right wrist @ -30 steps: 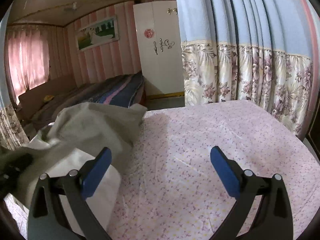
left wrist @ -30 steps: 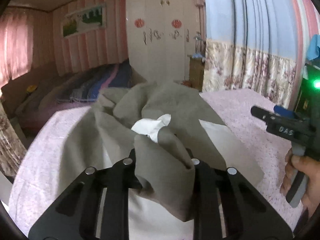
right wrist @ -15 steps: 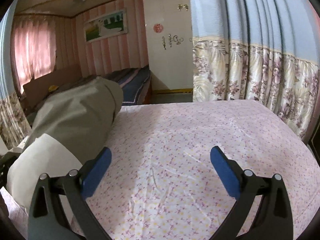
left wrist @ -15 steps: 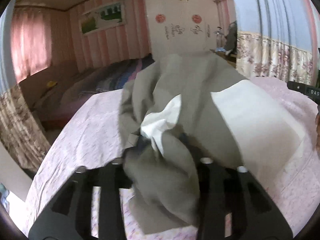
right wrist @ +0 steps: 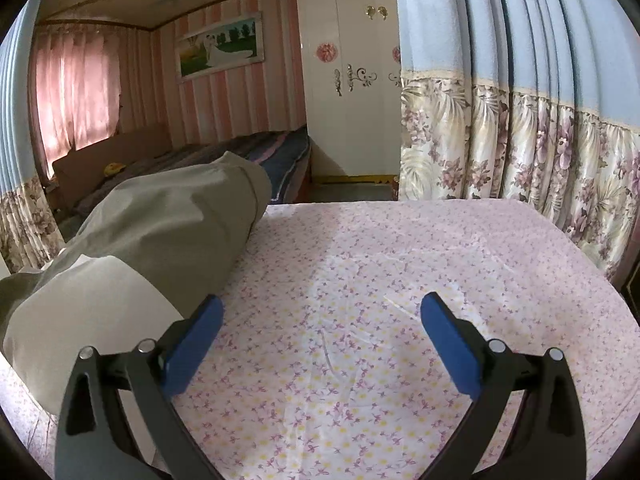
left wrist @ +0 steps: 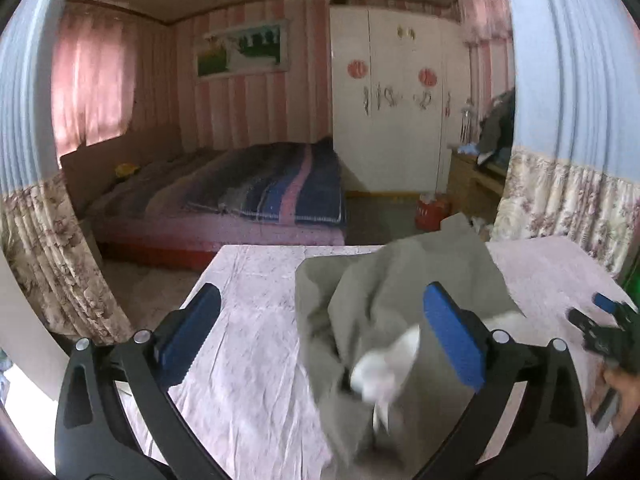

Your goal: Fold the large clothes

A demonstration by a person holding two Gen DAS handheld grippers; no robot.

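Note:
A large khaki-grey garment with a white lining [left wrist: 392,320] lies crumpled on the pink flowered bedsheet [left wrist: 256,320]. In the left wrist view it is blurred and lies between and under my left gripper's fingers. My left gripper [left wrist: 320,340] is open and empty above it. In the right wrist view the garment [right wrist: 160,232] stretches along the left side. My right gripper [right wrist: 320,340] is open and empty over the bare sheet [right wrist: 400,280], its left pad [right wrist: 192,344] close to the cloth. The right gripper also shows at the left wrist view's right edge [left wrist: 608,328].
Flowered curtains [right wrist: 520,140] hang along the right of the bed. Beyond the bed's far edge stand a second bed with a striped blanket [left wrist: 260,192], a white wardrobe [left wrist: 392,100] and a red bin [left wrist: 430,212].
My left gripper has opened and let go of the garment, which has dropped onto the bed. The garment now lies stretched out at the left. The right gripper stays open.

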